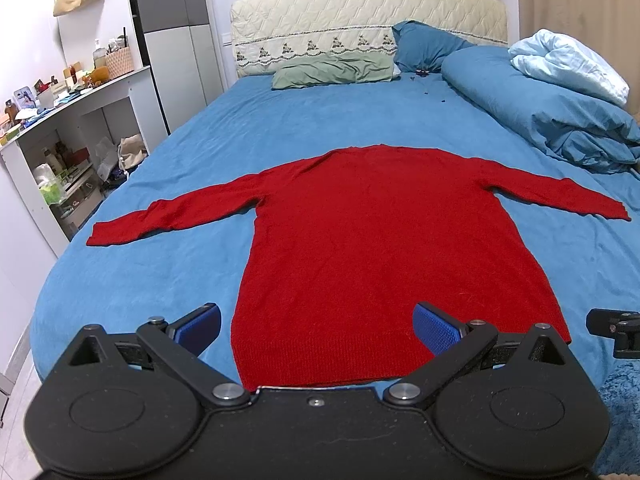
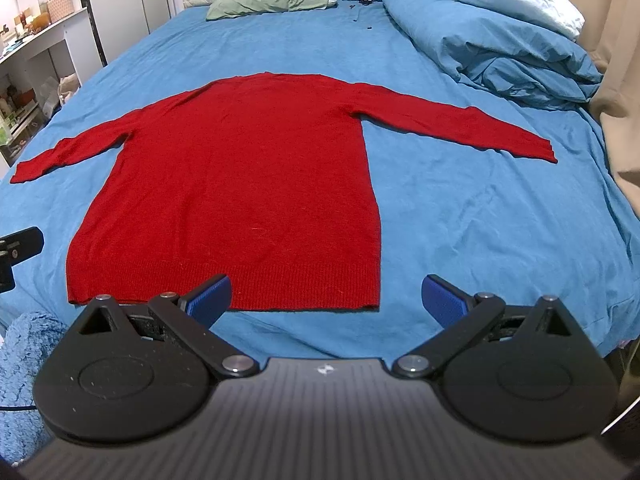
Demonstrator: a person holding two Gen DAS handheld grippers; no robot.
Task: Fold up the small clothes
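A red long-sleeved sweater [image 1: 384, 232] lies flat on the blue bed sheet [image 1: 168, 280], sleeves spread to both sides, hem nearest me; it also shows in the right wrist view [image 2: 248, 184]. My left gripper [image 1: 316, 330] is open and empty, held above the hem's left part. My right gripper [image 2: 326, 298] is open and empty, held over the hem's right corner. The right gripper's edge shows at the far right of the left wrist view [image 1: 612, 328].
A rolled blue duvet [image 1: 540, 108] and a pale blue blanket [image 1: 568, 60] lie at the bed's right. A green pillow [image 1: 332, 70] and a blue pillow [image 1: 424, 46] sit by the headboard. White shelves [image 1: 80, 120] stand left of the bed. A fluffy blue rug [image 2: 20, 380] lies below.
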